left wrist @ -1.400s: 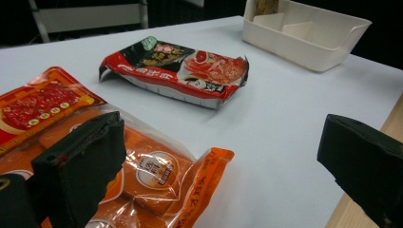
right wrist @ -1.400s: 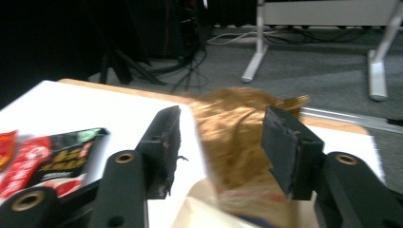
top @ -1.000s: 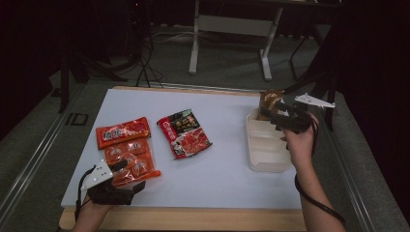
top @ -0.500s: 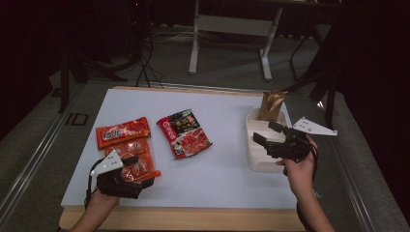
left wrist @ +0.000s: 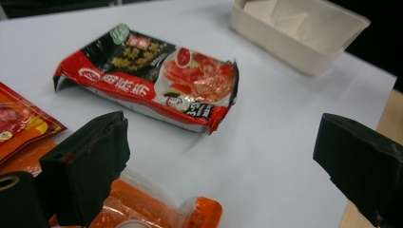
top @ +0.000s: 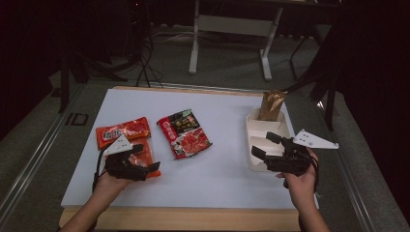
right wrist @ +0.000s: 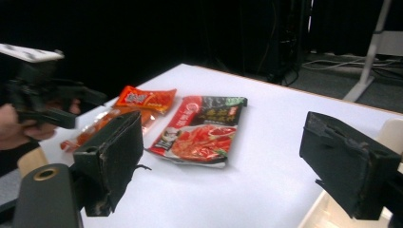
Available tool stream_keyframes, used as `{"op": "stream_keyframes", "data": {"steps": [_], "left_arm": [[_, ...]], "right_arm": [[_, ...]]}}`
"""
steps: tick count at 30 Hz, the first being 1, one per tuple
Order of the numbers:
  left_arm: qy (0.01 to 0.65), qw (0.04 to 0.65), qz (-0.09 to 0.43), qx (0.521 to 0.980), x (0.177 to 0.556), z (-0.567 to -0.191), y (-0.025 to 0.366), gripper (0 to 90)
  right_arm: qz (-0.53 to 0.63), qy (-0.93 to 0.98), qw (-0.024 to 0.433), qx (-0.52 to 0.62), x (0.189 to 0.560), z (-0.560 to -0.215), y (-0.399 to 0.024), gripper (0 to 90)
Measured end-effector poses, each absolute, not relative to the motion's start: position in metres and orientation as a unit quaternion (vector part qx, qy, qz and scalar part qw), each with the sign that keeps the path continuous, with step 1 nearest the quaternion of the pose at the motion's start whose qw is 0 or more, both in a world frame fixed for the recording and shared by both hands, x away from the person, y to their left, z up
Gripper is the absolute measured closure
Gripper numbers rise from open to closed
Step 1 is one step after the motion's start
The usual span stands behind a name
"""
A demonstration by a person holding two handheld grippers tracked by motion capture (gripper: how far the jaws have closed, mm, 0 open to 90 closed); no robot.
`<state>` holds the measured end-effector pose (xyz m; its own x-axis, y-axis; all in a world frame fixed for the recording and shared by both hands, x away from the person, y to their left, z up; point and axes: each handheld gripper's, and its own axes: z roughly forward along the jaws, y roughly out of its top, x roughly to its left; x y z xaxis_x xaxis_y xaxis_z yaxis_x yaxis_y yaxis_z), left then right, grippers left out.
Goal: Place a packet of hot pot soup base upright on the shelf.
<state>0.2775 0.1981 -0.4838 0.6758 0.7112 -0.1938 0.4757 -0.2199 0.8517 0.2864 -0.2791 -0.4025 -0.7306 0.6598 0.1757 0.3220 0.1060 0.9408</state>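
Two grippers are over the white table (top: 227, 179), both with jaws spread wide and nothing between them. Compared with the frame half a second back, the left gripper (top: 147, 157) has moved up from the table's near edge and now sits over the clear-and-orange pouch (top: 144, 155) at roughly 8 o'clock on the table; a full second back it was lower still, close to the front-left corner. The right gripper (top: 263, 146) has come away from the brown bag (top: 270, 104), which it had at its jaws one second back, and now hovers over the near end of the cream tray (top: 256, 126) at about 4 o'clock.

The tray lies along the table's right edge, 3 o'clock. The brown bag stands upright in its far end, unheld.

The black-and-red packet (top: 184, 133) lies flat near table centre, slightly toward 10 o'clock, unchanged across the frames. In the left gripper view its face (left wrist: 152, 80) shows a red band with white characters, a picture of red food, a green round mark at one corner; the characters are too blurred to read.

The red-orange sachet (top: 123, 131) lies at 9 o'clock, just beyond the pouch. It carries yellow characters, not legible.

In the left gripper view the pouch's orange corner (left wrist: 202, 214) lies directly beneath the open jaws, with the left jaw over it; whether it touches, I cannot tell.
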Motion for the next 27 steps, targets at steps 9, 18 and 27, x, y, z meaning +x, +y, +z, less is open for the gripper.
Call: {"op": "stream_keyframes", "data": {"steps": [9, 18, 27], "left_arm": [[0.399, 0.443, 0.104, 0.796, 0.308, -0.49, 0.183, 39.6], [0.427, 0.341, 0.134, 0.827, 0.338, -0.503, 0.168, 69.1], [0.454, 0.296, 0.143, 0.828, 0.371, -0.514, 0.163, 89.4]], "right_arm": [[0.58, 0.731, 0.142, 0.33, 0.277, -0.408, -0.279, 14.7], [0.584, 0.733, 0.129, 0.324, 0.279, -0.412, -0.275, 15.0], [0.584, 0.738, 0.116, 0.318, 0.28, -0.417, -0.27, 15.2]]}}
